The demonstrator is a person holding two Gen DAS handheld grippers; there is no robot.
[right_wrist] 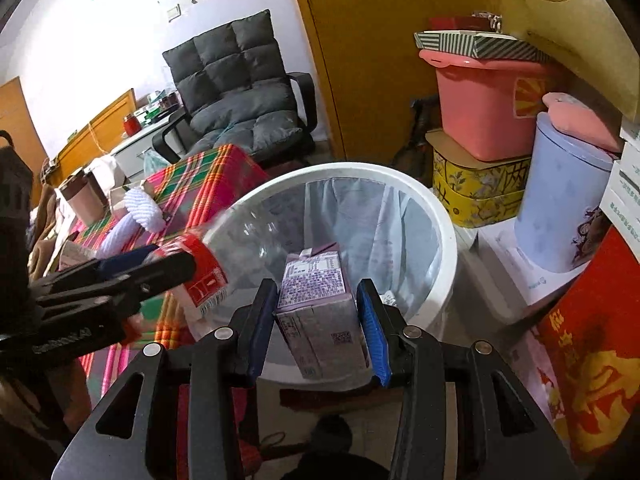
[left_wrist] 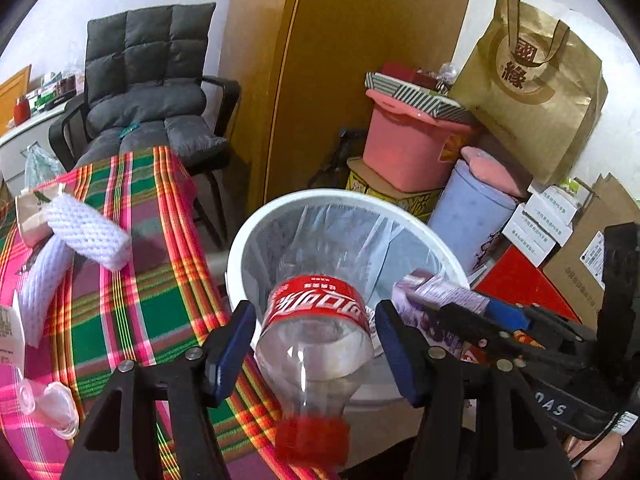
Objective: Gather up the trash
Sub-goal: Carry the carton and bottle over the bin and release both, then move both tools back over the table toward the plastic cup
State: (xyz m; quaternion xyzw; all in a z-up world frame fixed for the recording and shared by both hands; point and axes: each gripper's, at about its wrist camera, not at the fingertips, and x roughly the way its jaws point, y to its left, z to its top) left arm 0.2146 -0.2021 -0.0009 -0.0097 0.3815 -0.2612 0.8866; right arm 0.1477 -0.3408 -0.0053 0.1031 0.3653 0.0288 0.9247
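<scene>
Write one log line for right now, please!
left gripper: open, bottle between | right gripper: open, carton between | bin: below

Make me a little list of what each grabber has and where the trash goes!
left gripper: open, fingers either side of the bottle, apparently not touching it
bottle: clear, red label, red cap toward the camera, base over the bin
right gripper: open, a narrow gap on each side of the carton
carton: purple, small, over the bin
bin: white, clear liner, next to the table
table: plaid cloth, white foam netting on it
</scene>
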